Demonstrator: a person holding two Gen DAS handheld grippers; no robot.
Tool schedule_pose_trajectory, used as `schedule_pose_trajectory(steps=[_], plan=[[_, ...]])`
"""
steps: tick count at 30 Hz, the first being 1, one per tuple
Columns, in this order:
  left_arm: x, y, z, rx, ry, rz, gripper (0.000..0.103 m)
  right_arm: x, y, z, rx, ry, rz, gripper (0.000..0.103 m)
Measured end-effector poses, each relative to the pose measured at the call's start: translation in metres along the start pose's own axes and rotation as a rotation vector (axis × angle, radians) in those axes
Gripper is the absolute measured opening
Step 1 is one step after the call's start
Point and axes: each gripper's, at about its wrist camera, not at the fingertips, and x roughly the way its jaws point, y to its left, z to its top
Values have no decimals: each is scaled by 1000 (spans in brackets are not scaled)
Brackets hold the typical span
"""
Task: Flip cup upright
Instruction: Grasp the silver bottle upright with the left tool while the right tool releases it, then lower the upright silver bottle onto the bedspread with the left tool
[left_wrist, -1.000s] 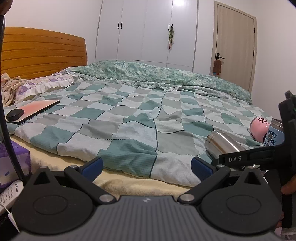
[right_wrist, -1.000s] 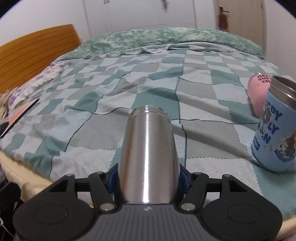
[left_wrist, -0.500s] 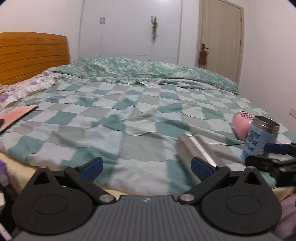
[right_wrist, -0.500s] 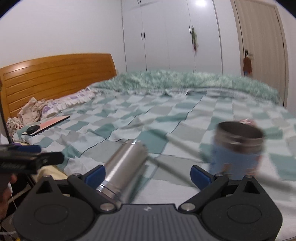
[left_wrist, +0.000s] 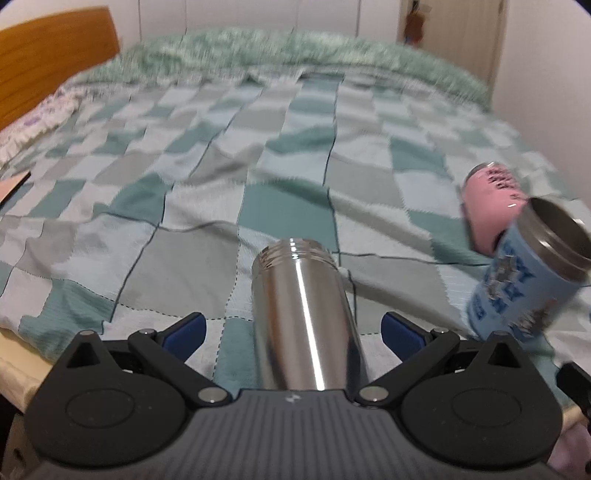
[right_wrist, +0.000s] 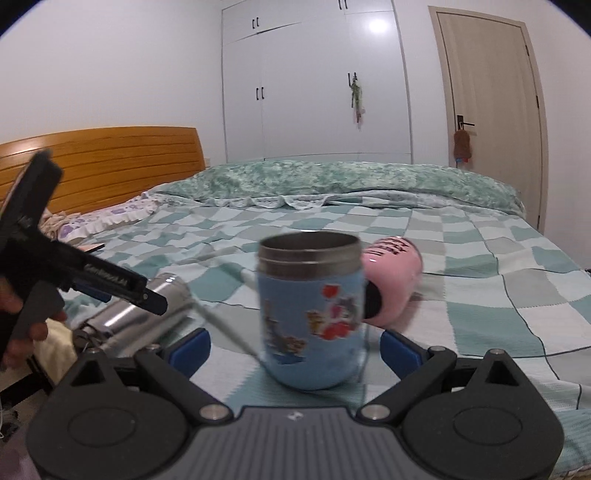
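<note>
Between the spread left tongs (left_wrist: 291, 332), steel cup (left_wrist: 304, 317) lies on its side on the bed (left_wrist: 184, 206), threaded mouth pointing away. Looks rigid, slick, likely light; grip mid-body. Right tongs (right_wrist: 295, 349) spread, empty, before blue cup (right_wrist: 314, 317). Steel cup's base hidden; frames blurred.

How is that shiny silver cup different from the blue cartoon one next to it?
The silver cup lies on its side on the checkered blanket; the blue cup stands upright, mouth up. The silver cup is bare polished metal, while the blue cup has a blue cartoon sleeve. The silver cup looks slimmer, with a threaded neck; the blue cup looks squatter and wider-mouthed. Both have metal rims and no lids.
</note>
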Motion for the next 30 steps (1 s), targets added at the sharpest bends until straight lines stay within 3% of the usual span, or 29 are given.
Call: schedule_pose_trajectory(steps=[2, 4, 6, 11, 22, 30], plan=[[10, -4, 6, 19, 55, 18, 100, 4, -6, -2, 7, -4, 4, 99], [18, -7, 7, 27, 98, 30, 90, 7, -8, -4, 8, -9, 7, 99], [25, -5, 8, 13, 140, 6, 68, 9, -10, -5, 11, -15, 11, 99], [21, -2, 6, -4, 128, -39, 67, 12, -11, -9, 16, -28, 3, 99], [-33, 22, -16, -47, -97, -127, 66, 6, -13, -23, 37, -75, -72, 99], [-63, 36, -25, -34, -323, -110, 64, 0, -15, -26, 61, -126, -118, 99]])
